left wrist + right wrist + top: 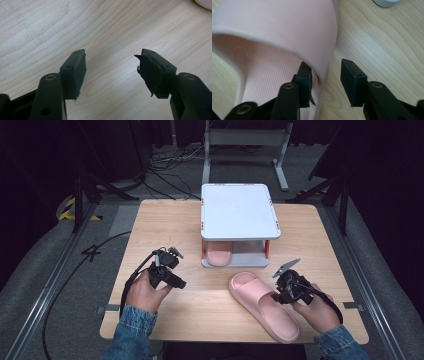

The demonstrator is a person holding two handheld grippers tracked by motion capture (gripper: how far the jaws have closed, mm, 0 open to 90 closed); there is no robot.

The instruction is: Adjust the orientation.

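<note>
A pink slipper (260, 307) lies on the wooden table (165, 225) at the front right, toe toward the shelf. My right gripper (280, 292) is at its right side. In the right gripper view the slipper (274, 25) is close up and the right gripper (325, 67) is open, one jaw inside under the strap, the other outside over the wood, with the slipper's side wall between them. A second pink slipper (218, 256) sits on the lower level of a white two-tier shelf (239, 210). My left gripper (179, 281) (111, 56) is open over bare wood.
The shelf stands at the table's back middle; one of its feet (385, 2) shows at the top of the right gripper view. A pale edge of the slipper (203, 3) shows in the corner of the left gripper view. Black cables trail off the left.
</note>
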